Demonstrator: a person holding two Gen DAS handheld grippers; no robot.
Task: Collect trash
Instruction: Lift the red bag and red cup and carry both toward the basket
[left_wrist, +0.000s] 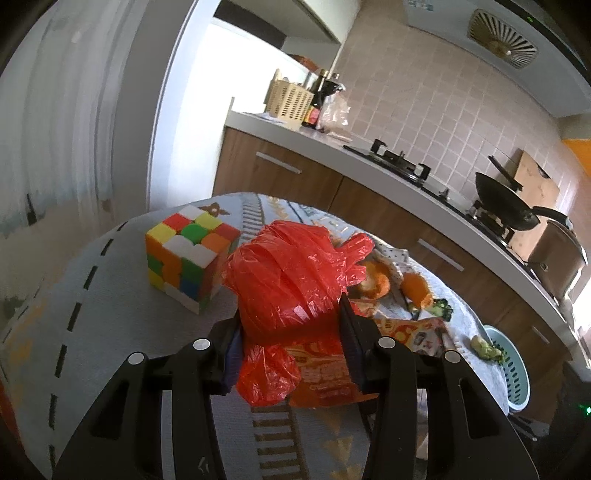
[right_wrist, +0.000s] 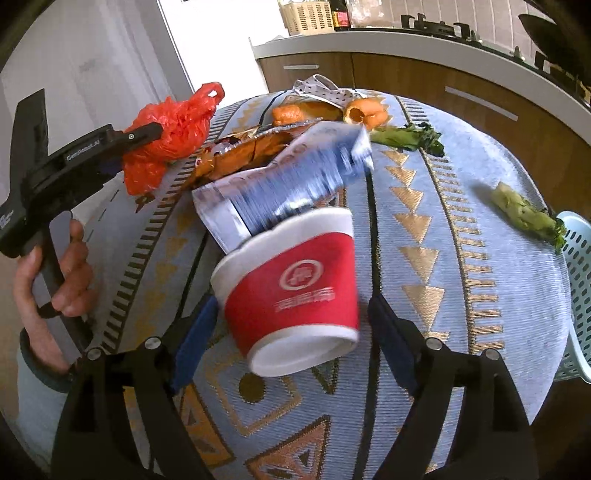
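Red bag (left_wrist: 291, 273) in left hand-held gripper (left_wrist: 290, 332) (pinched)

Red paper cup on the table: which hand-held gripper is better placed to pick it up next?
Right. The right hand-held gripper is open with the red paper cup lying tipped between its fingers, not pressed. The left hand-held gripper is shut on the red plastic bag.

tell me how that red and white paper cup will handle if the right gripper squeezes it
The paper cup lies tipped on its side between the right gripper's open pads, so it may roll. Its rim already looks dented, so the thin wall probably crushes under a firm squeeze. It is likely light and easily knocked away.
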